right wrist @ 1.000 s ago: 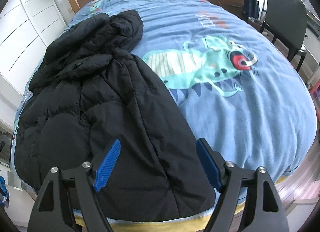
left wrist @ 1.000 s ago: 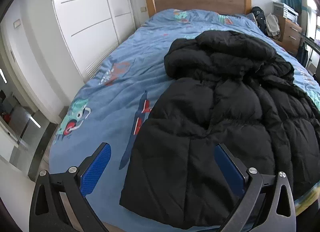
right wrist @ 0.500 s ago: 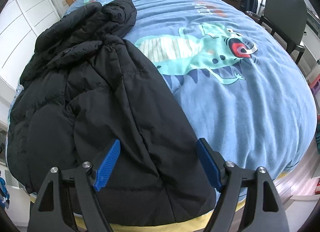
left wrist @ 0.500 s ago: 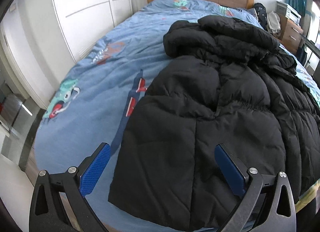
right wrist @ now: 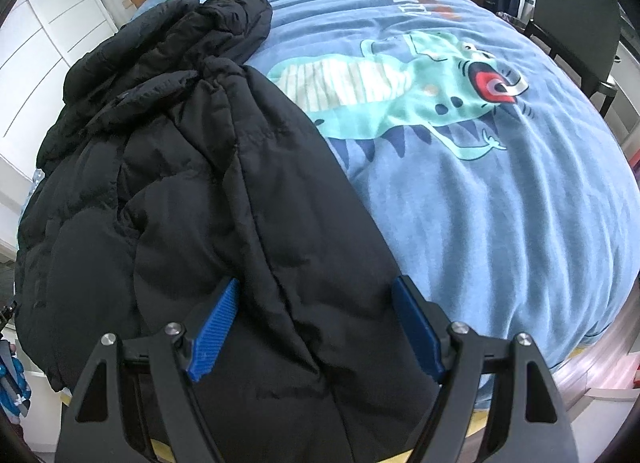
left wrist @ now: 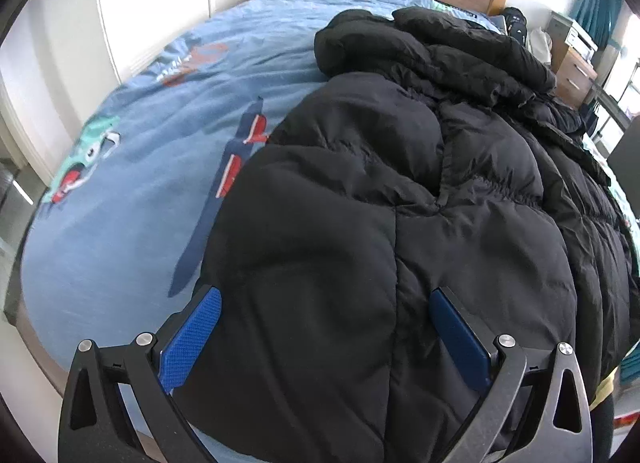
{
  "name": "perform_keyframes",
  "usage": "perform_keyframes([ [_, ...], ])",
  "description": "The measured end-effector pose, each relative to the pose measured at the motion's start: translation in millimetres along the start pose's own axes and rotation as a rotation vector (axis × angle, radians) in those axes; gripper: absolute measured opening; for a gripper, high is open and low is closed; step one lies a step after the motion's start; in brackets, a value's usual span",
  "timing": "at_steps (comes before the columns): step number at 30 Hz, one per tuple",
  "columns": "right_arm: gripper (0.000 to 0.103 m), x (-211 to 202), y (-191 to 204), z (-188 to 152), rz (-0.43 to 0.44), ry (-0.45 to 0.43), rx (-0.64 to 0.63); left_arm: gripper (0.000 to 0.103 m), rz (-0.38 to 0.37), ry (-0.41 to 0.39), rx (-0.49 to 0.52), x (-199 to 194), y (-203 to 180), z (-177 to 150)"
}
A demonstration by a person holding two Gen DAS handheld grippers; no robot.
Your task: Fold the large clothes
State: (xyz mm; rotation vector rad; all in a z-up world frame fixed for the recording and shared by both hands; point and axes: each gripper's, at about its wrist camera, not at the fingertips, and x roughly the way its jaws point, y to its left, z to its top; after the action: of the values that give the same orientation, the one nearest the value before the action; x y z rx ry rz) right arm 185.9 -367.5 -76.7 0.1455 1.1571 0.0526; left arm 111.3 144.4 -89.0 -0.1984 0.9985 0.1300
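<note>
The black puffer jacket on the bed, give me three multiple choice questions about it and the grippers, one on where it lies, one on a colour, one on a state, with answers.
1. Where does the black puffer jacket lie?
A. On the chair
B. On the blue bedcover
C. On the floor

2. What colour are the gripper pads?
A. Blue
B. Red
C. White

3. How do the jaws of the right gripper stand?
A. Shut on the jacket
B. Shut on nothing
C. Open over the jacket's near end

Answers: 1 B, the jacket spreads over the dinosaur-print cover. 2 A, both pairs of pads are blue. 3 C, the pads stand wide apart, with no fabric pinched.
</note>
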Motion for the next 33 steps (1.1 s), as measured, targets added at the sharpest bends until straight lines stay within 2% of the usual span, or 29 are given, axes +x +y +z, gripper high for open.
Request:
perform_keyframes([
  [13,0.081,17,-7,2,0.046,0.031,0.021,0.102,-0.123,0.06,-0.072,20,22,-3],
  [21,0.081,24,-9,1,0.09,0.044,0.027,0.102,-0.25,0.105,-0.141,31,39,-7],
  [25,0.081,22,-11,1,0.111,0.051,0.017,0.102,-0.253,0.116,-0.114,30,41,-5],
  [33,0.081,18,-31,4,0.119,0.053,0.034,0.102,-0.237,0.107,-0.141,34,54,4],
])
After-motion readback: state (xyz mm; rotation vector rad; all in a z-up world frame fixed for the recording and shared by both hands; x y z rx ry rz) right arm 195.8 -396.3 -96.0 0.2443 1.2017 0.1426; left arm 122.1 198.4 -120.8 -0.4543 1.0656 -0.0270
